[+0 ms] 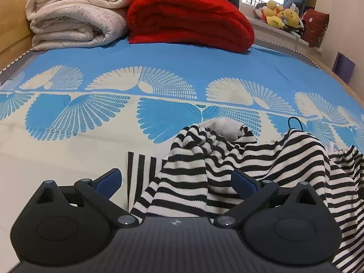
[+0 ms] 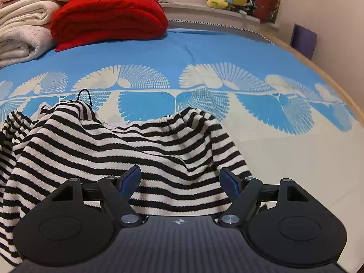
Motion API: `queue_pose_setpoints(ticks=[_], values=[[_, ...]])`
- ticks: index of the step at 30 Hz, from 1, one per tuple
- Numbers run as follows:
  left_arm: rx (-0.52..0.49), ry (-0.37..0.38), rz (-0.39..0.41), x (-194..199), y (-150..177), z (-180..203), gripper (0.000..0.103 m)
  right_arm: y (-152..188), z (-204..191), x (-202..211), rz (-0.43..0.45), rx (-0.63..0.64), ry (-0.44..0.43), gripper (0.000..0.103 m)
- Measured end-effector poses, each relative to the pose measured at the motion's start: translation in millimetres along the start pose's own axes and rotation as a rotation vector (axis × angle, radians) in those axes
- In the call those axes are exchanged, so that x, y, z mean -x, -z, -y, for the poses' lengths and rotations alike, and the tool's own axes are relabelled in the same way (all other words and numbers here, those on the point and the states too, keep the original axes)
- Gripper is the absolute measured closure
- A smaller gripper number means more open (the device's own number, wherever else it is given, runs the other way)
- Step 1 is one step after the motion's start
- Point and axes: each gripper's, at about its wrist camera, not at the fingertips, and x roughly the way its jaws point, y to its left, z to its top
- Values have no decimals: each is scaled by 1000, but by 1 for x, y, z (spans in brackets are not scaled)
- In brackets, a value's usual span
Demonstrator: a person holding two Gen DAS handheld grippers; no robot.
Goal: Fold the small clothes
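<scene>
While both hand-held grippers (image 1: pixel 176 177) (image 2: pixel 180 177) gape wide, striped garment (image 2: pixel 109 145) rumples blue-cream bedspread (image 1: pixel 159 56).

We hold our left gripper (image 1: pixel 177 182) low and level, its blue-padded fingers (image 1: pixel 109 182) spread wide apart with nothing clamped between them. Our right gripper (image 2: pixel 180 179) sits the same way, jaws parted wide, pads (image 2: pixel 130 179) gripping nothing.
</scene>
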Motion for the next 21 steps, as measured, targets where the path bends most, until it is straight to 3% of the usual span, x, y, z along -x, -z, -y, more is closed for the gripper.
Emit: queue_pose_setpoints(ticks=[4, 6, 8, 10, 14, 15, 16, 17, 18, 21], values=[[-10, -19, 8, -4, -5, -5, 1, -16, 19, -3, 79, -13, -14, 26], [-67, -44, 11, -11, -9, -9, 1, -29, 42, -9, 162, -39, 9, 24], [-159, -46, 15, -18, -11, -13, 1, -35, 59, -23, 144, -33, -45, 24], [-193, 8, 15, -23, -12, -18, 1, -34, 69, -38, 141, -15, -95, 24], [-113, 120, -13, -42, -15, -22, 1, -33, 69, -69, 97, 18, -95, 25], [-90, 146, -22, -47, -16, -21, 5, -32, 68, -76, 90, 6, -103, 28], [-74, 170, -23, -49, -17, -19, 16, -33, 67, -82, 79, -12, -134, 53], [-54, 198, -22, -50, -19, -17, 65, -36, 67, -86, 59, -47, -172, 101], [-22, 251, -41, -51, -25, -17, 96, -42, 69, -85, 56, -101, -195, 101], [72, 291, 33, -34, -38, -22, 96, -61, 78, -66, 144, -210, -235, 101]])
